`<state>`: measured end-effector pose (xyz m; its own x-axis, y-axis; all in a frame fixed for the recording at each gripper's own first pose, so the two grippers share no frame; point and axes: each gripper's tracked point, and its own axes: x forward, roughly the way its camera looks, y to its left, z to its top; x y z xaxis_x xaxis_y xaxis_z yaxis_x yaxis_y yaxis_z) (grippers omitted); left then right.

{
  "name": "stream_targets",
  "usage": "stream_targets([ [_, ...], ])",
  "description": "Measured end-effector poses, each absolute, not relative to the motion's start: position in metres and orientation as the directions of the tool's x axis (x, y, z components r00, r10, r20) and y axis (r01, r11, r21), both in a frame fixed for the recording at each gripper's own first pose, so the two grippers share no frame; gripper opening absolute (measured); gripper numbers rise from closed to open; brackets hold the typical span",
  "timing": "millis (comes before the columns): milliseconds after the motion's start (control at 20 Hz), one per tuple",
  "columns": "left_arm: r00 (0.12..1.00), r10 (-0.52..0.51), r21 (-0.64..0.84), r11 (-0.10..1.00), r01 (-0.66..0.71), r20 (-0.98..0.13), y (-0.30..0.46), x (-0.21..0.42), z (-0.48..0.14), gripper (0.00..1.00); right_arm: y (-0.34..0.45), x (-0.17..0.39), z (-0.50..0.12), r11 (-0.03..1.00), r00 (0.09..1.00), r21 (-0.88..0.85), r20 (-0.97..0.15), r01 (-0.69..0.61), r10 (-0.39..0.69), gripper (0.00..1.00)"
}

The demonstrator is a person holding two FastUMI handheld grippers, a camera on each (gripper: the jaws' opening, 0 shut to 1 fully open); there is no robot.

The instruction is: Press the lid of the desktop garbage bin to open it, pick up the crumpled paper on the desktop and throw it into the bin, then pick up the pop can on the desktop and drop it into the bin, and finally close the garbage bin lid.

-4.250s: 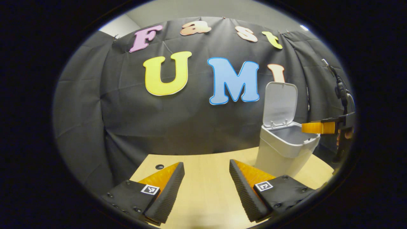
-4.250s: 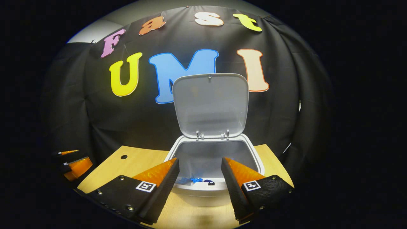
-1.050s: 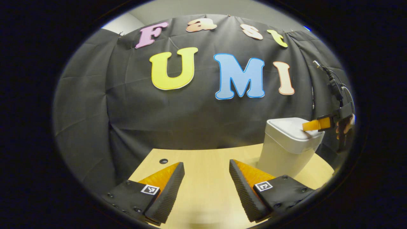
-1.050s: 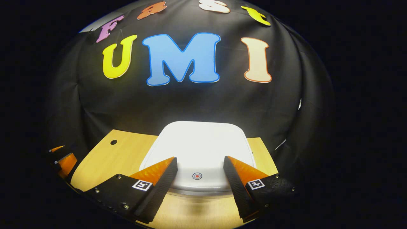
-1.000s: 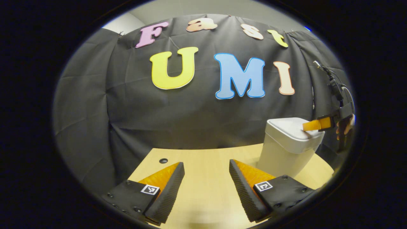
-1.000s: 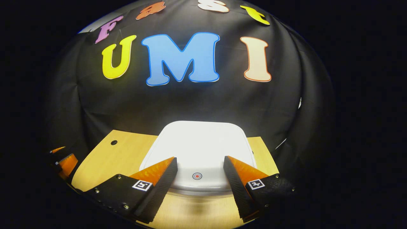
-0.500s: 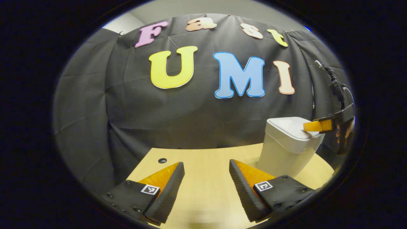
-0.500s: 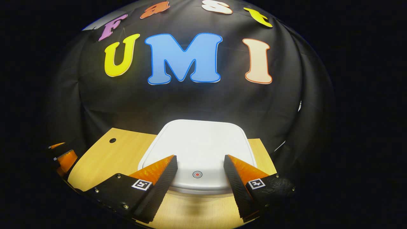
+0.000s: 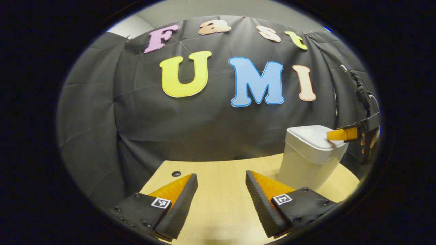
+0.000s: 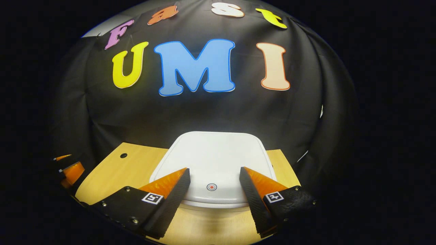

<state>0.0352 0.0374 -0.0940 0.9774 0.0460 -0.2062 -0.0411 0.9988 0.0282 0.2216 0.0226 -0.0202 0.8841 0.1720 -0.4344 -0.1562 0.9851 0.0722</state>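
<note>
Right gripper view: right tool (image 10: 214, 177) spread wide, empty, over the bin's closed lid (image 10: 213, 153).

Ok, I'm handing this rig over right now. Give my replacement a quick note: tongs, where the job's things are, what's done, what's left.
Left tongs: open, holding nothing, above the wooden desktop, the bin off to their right.
Right tongs: open, holding nothing, at the front edge of the lid, either side of its red press mark; whether they touch it I cannot tell.
Garbage bin: on the desktop, lid down and flat.
Done: lid is closed. Crumpled paper and pop can are not on the desktop parts in view; presumably binned, but unconfirmed with the lid shut.
Left: probably just lift the right tongs away.
</note>
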Motion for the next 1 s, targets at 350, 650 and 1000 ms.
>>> stream_targets([
  [350,0.979,0.038,0.033,0.999,-0.032,-0.199,0.033,0.033,-0.087,1.0,0.022,0.223,-0.018,0.985,0.884,0.079,-0.436,-0.153,0.172,0.93],
  [650,0.987,0.035,0.028,0.999,-0.031,-0.157,0.03,0.038,-0.051,1.0,0.027,0.218,0.007,0.981,0.913,0.127,-0.363,-0.149,0.186,0.93],
  [1000,0.995,0.058,0.025,0.998,-0.056,-0.076,0.03,0.041,0.018,1.0,0.038,0.203,0.076,0.981,0.961,0.095,-0.202,-0.172,0.188,0.93],
])
